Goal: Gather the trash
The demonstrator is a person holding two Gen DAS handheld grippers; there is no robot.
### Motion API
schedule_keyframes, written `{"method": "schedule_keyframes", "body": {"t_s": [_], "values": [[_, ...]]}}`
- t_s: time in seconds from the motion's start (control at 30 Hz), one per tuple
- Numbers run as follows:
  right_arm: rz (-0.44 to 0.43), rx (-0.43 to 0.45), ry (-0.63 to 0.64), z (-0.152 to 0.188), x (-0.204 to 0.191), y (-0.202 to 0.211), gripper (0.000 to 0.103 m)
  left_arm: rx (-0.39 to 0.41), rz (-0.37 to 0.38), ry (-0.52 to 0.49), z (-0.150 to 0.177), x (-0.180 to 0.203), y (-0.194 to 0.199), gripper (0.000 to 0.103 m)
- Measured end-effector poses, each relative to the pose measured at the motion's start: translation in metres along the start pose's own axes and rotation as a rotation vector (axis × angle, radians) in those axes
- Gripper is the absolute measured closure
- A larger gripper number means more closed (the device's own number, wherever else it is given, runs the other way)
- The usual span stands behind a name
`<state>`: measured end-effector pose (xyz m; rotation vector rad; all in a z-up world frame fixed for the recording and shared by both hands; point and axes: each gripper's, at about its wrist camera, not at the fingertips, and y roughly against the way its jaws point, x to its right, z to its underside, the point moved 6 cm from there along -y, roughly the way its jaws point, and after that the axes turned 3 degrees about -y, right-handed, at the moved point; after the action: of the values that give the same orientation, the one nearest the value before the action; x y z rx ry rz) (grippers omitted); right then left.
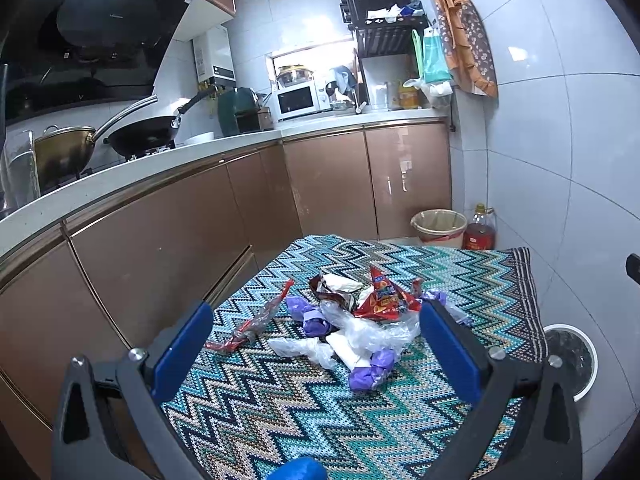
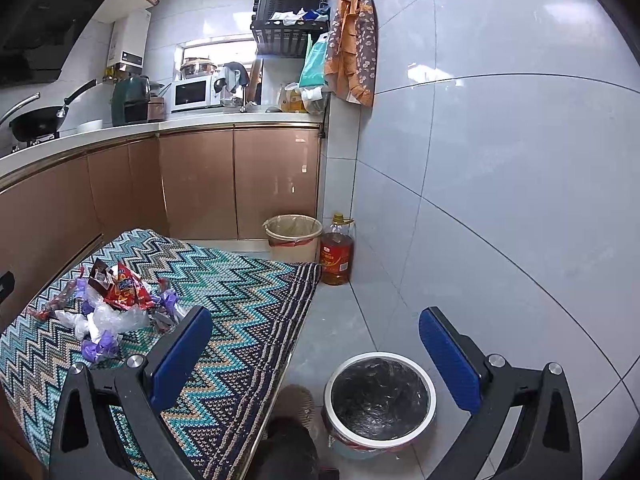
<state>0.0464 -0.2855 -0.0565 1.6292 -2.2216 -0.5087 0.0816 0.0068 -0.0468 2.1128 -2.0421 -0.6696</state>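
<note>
Left wrist view: left gripper (image 1: 316, 344) hangs spread wide toward the wrapper pile (image 1: 352, 320) mid-tablecloth (image 1: 460, 276), lined up to grab. Right gripper (image 2: 316, 356), also spread and empty, hovers off the table's right edge over the black-lined bin (image 2: 379, 400), probably marking the drop spot.

A heap of trash (image 1: 352, 320) lies on the table (image 1: 280, 412). On the floor right of the table stands a lined bin (image 2: 379, 398). Beyond the table's far edge, a bucket (image 2: 293, 237) stands left of an oil bottle (image 2: 337, 252), before the cabinets (image 2: 236, 180).
</note>
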Motion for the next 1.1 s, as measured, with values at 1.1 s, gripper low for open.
{"method": "schedule_keyframes", "body": {"t_s": [1.1], "values": [[0.003, -0.001, 0.014, 0.0008, -0.0006, 0.0018, 0.0, -0.009, 0.038, 0.019, 0.0012, -0.0039, 0.0003, 0.0]]}}
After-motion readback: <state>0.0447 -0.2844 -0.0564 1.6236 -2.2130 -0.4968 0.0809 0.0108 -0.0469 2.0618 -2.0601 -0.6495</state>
